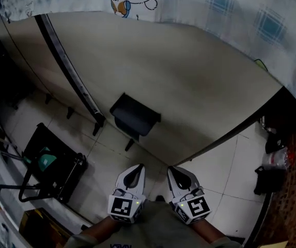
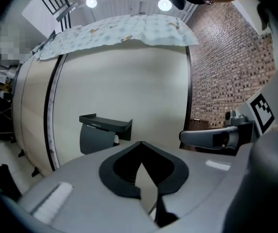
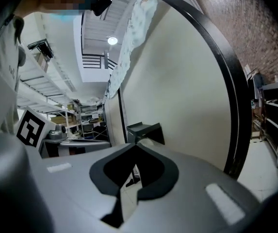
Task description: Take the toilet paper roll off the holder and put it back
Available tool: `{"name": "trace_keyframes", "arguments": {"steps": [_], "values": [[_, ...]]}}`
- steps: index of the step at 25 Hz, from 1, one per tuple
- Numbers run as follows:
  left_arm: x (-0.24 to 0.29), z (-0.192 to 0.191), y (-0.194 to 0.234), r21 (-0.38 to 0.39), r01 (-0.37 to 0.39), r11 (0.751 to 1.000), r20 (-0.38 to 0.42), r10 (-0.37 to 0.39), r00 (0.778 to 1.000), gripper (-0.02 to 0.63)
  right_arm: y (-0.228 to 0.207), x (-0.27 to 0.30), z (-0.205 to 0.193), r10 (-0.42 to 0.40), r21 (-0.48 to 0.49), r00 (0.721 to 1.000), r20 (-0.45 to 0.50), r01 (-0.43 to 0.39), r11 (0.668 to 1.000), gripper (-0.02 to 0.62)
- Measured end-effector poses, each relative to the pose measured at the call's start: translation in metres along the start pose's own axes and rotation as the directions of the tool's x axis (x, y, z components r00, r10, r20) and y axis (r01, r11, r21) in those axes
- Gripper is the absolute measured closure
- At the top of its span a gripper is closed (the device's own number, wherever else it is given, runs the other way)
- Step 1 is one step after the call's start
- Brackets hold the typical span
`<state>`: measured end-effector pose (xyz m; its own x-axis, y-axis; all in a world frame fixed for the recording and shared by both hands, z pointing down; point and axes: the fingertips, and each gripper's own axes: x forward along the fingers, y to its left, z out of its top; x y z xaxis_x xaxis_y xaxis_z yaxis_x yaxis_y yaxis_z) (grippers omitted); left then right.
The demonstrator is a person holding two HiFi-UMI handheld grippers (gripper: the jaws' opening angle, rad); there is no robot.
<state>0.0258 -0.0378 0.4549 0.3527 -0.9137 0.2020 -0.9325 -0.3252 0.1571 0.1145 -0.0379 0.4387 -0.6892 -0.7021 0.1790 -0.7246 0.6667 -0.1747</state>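
the head view looks steeply down a cream wall panel (image 1: 189,76); both gripper views face it level, nearby; all share the toilet paper holder (image 1: 135,115) (image 2: 102,130) (image 3: 146,130).

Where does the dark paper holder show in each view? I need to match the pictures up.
Head view: holder at centre, on the beige panel.
Left gripper view: holder left of centre, mid-height.
Right gripper view: holder near centre.
Shared landmark: the black strip, left of the holder in all three.
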Motion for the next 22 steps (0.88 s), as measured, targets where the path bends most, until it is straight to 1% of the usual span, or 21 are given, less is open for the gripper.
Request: {"name": "trace_keyframes", "arguments": {"steps": [2,5,9,12,14,18,22], "values": [[-0.012,0.002,-0.012,0.007,-0.052,0.999,-0.004,0.052,0.999,0.598,-0.003,-0.014,-0.002,0.026,-0.013,1.000,-0.007,-0.026,1.000,0.595],[-0.035,0.006,-0.017,0.016,-0.132,0.991,0.007,0.132,0.991,0.598,0.004,-0.030,0.003,0.071,-0.037,0.997,0.013,-0.070,0.997,0.595],[-0.062,0.022,-0.015,0.021,-0.211,0.977,0.051,0.209,0.976,0.597,0.021,-0.036,0.014,0.130,-0.066,0.990,0.049,-0.126,0.990,0.595],[-0.083,0.039,-0.017,0.023,-0.231,0.973,0.103,0.227,0.968,0.597,0.035,-0.038,0.022,0.149,-0.059,0.986,0.072,-0.145,0.988,0.595],[-0.100,0.047,-0.018,0.029,-0.235,0.971,0.131,0.230,0.964,0.598,0.045,-0.042,0.027,0.142,-0.061,0.986,0.085,-0.137,0.989,0.595],[-0.141,0.053,-0.014,0.041,-0.239,0.970,0.164,0.230,0.959,0.597,0.069,-0.051,0.035,0.099,-0.079,0.989,0.108,-0.090,0.993,0.595],[-0.181,0.044,-0.003,0.026,-0.224,0.974,0.163,0.217,0.962,0.597,0.108,-0.064,0.035,0.049,-0.082,0.991,0.126,-0.039,0.996,0.595]]}}
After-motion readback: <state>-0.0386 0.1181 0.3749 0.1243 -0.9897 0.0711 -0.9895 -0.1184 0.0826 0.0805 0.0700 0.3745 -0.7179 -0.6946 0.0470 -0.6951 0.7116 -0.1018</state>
